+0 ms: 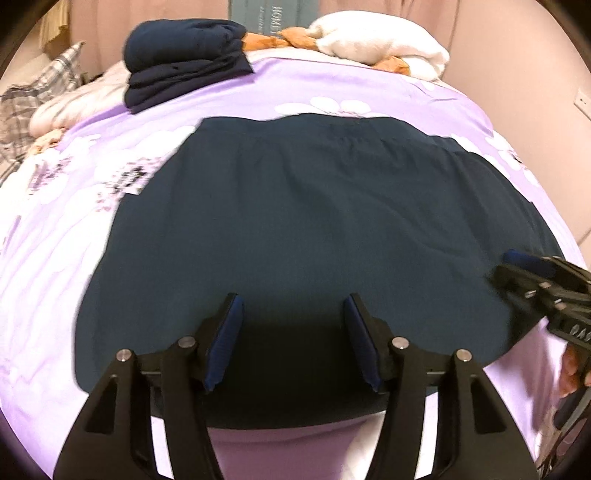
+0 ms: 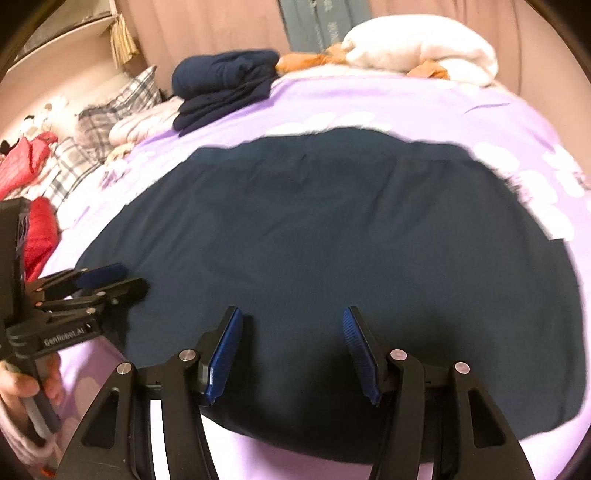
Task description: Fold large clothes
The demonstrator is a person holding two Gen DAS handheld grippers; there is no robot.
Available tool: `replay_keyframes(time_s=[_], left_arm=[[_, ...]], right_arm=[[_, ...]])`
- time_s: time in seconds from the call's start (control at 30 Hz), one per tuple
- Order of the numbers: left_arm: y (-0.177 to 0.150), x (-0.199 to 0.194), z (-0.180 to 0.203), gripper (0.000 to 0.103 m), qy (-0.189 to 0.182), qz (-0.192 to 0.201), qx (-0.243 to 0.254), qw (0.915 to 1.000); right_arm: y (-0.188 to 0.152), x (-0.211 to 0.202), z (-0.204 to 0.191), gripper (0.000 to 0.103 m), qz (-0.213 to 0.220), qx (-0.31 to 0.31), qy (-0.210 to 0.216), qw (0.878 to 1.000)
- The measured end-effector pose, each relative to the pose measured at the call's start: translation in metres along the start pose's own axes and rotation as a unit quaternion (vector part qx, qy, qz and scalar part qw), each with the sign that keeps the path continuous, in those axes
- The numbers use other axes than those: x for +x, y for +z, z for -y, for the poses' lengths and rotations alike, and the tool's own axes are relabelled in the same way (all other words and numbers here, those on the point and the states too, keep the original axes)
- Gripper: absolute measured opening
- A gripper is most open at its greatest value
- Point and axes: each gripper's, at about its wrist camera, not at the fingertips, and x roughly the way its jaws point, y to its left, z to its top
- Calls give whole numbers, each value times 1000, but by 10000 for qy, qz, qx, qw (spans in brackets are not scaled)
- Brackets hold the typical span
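**Dark garment spread flat on a lilac bed, two grippers over its near edge**

One large dark teal garment [image 1: 314, 221] lies spread flat on the bed [image 1: 424, 99], filling the centre of both views; its gathered band runs along the far edge. The bed cover is lilac with white flower shapes.

Beyond the garment, in the upper left of the left wrist frame, sits one folded navy stack [image 1: 184, 62]. To the upper right lies one white bundle [image 1: 384, 40] with orange fabric [image 1: 273, 40] beside it. A plaid pillow [image 2: 118, 107] and red cloth [image 2: 40, 232] crowd the left edge of the right wrist frame. Nothing rests on the garment itself.

There are two grippers. The left gripper [image 1: 293, 325] hangs over the near hem, jaws apart at a middling width with only flat cloth showing between its blue pads. The right gripper [image 2: 291, 343] stands likewise, about half open, gripping nothing. Each shows at the side of the other's view, with a hand [image 2: 26, 391] on the left gripper's handle.

The left gripper's body reads "GenRobot.AI". Writing on a teal panel [image 1: 273, 14] behind the bed is too blurred to read.
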Motion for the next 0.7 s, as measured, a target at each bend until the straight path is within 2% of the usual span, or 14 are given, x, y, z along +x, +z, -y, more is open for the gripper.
replay_keyframes(time_s=[0.13,0.23,0.4,0.53,0.7], left_arm=[[0,0,-21,58,278,-9,-298,9992],[-3,5,-33,58,317,-97,-497,9982],[-6,8,-29,59,408,-84,-339,9986],[-8,8,-34,59,272,-91,-429,9987],[-9,-5,-49,60,-5,-1,-747,9972]], right_arm=[[-2,-9,25,57,117,292,-218,9993],[-5,-8,38,57,98,485,-330,9982],[-10,3,31,58,-32,284,-515,9983],[-13,7,20,68,-85,-51,-704,9975],[-11,-2,28,69,-72,83,-486,9988]])
